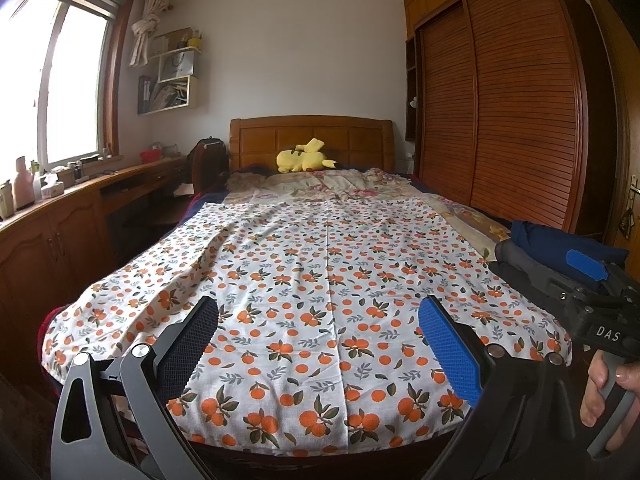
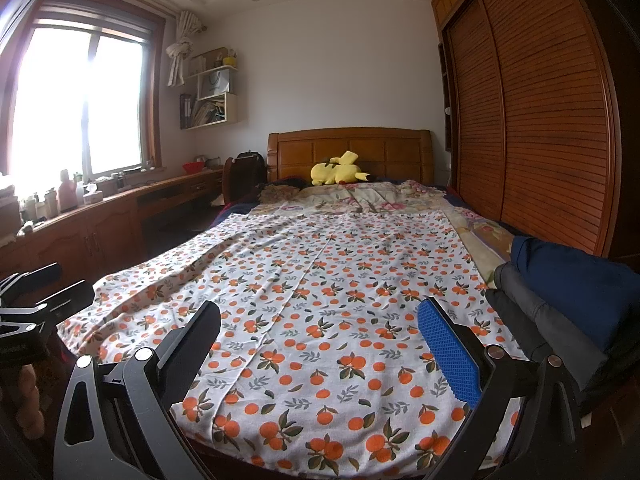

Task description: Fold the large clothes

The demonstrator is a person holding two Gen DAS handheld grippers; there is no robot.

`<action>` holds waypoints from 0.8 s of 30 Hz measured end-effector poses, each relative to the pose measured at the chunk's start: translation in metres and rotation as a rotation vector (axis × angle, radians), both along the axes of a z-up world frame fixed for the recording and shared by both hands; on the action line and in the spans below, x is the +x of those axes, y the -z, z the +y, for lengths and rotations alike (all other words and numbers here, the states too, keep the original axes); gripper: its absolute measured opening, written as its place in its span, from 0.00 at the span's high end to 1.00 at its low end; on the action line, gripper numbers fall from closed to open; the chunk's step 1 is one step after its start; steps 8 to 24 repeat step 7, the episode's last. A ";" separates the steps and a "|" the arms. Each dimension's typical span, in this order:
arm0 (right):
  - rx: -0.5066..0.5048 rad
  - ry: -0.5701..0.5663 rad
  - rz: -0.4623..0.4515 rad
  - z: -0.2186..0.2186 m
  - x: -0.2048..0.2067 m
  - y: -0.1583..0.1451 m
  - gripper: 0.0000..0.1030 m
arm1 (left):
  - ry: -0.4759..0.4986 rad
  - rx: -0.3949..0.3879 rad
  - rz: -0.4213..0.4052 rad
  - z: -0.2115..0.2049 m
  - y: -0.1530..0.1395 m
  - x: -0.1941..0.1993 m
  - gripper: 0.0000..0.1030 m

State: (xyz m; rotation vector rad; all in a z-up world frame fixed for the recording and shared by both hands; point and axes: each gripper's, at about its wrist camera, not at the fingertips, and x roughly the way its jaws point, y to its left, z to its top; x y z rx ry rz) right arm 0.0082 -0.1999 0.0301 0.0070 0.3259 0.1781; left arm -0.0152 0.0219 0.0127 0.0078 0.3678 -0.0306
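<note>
Bed: wooden headboard, floral quilt.
Cloth: orange-print, flat, creased.
Left gripper: jaws apart.
Right gripper: jaws apart.

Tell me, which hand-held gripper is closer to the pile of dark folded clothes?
Right. The right hand-held gripper hovers just beside the dark folded clothes; the left hand-held gripper hovers farther over, with the right one between them.

This is a bedroom in a home. A bed with a carved wooden headboard fills the middle, a yellow plush toy lying at its head on a floral quilt. A louvred wooden wardrobe lines one wall. Opposite, a bench under the window carries bottles and a tissue box, with wall shelves of books above.
</note>
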 end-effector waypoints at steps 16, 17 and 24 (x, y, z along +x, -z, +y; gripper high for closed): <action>0.000 0.000 0.001 0.000 0.000 0.000 0.07 | 0.001 0.000 0.002 -0.001 0.001 0.000 0.02; 0.000 0.000 0.001 0.000 0.000 0.000 0.07 | 0.001 0.000 0.002 -0.001 0.001 0.000 0.02; 0.000 0.000 0.001 0.000 0.000 0.000 0.07 | 0.001 0.000 0.002 -0.001 0.001 0.000 0.02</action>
